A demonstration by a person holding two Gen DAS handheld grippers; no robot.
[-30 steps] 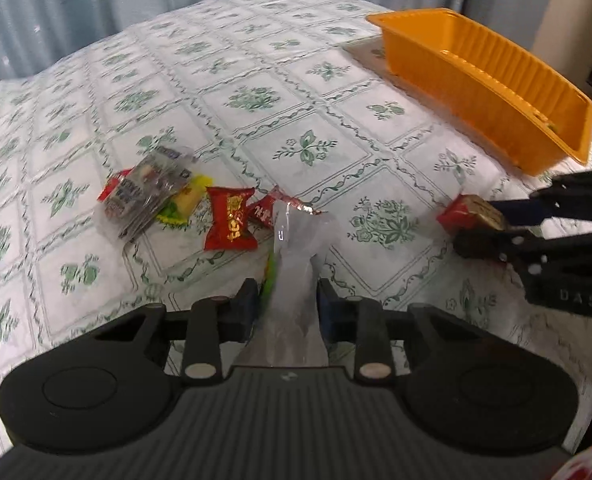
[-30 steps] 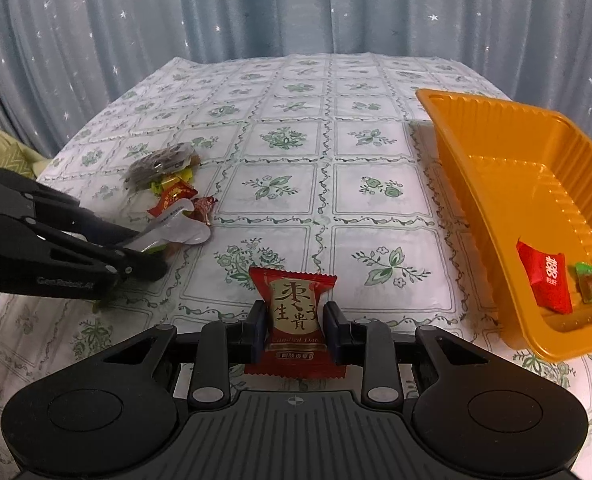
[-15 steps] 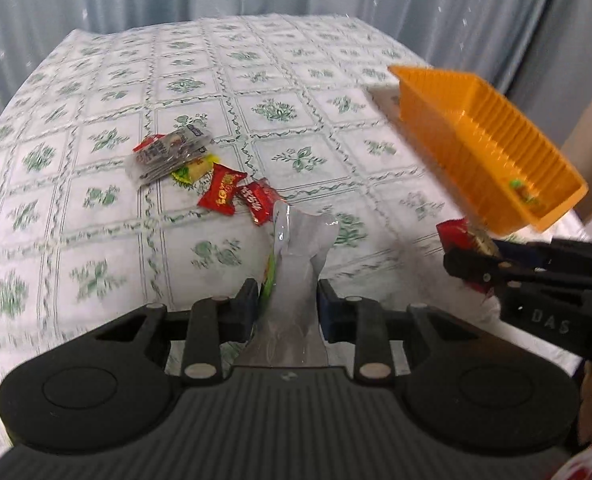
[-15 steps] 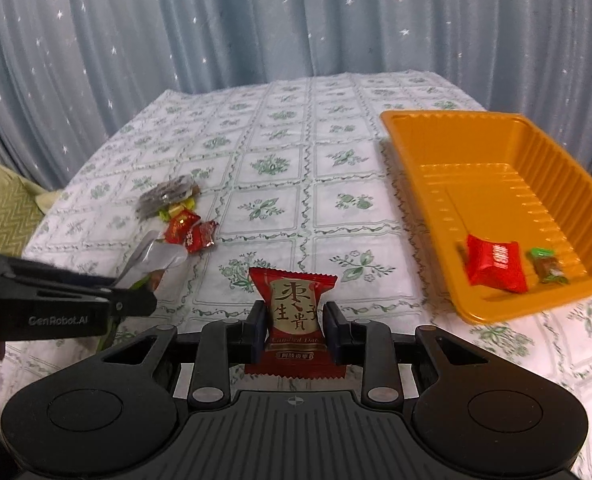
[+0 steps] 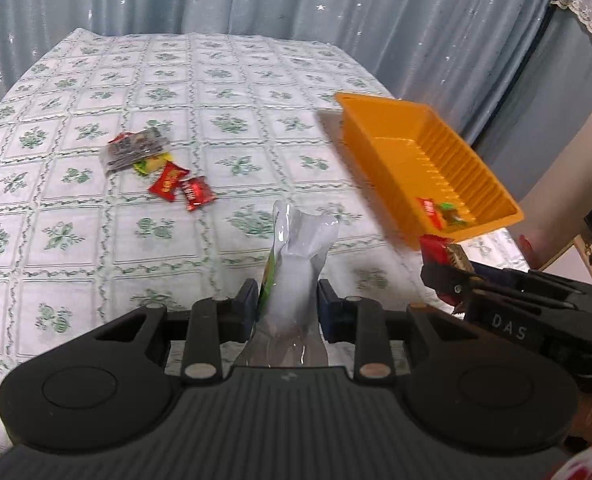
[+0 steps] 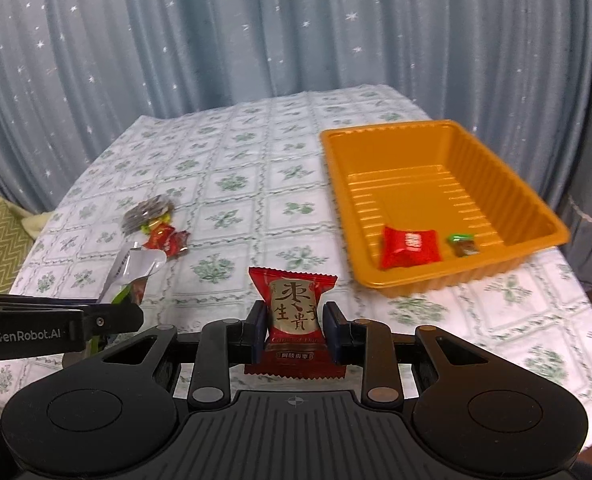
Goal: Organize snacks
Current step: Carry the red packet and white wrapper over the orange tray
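Observation:
My left gripper (image 5: 286, 306) is shut on a silvery-white snack packet (image 5: 297, 264) with a green edge, held above the table; it also shows in the right wrist view (image 6: 130, 276). My right gripper (image 6: 294, 330) is shut on a red date-candy packet (image 6: 294, 318), held near the table's front, left of the orange tray (image 6: 507, 264). The tray (image 5: 379, 168) holds a red packet (image 6: 409, 246) and a small green-brown candy (image 6: 463, 243). In the left wrist view the right gripper (image 5: 445, 266) sits just before the tray's near end.
A small pile lies on the floral tablecloth (image 5: 216, 92) at the left: a clear packet of dark snacks (image 5: 134, 152), a yellow-green candy (image 5: 150, 165) and two red candies (image 5: 184, 190). Blue star curtains (image 6: 256, 32) hang behind. A cushion (image 6: 0, 236) is off the left edge.
Both grippers have risen and pulled back with their packets, so the table and tray look farther and lower. The tray's contents have not moved.

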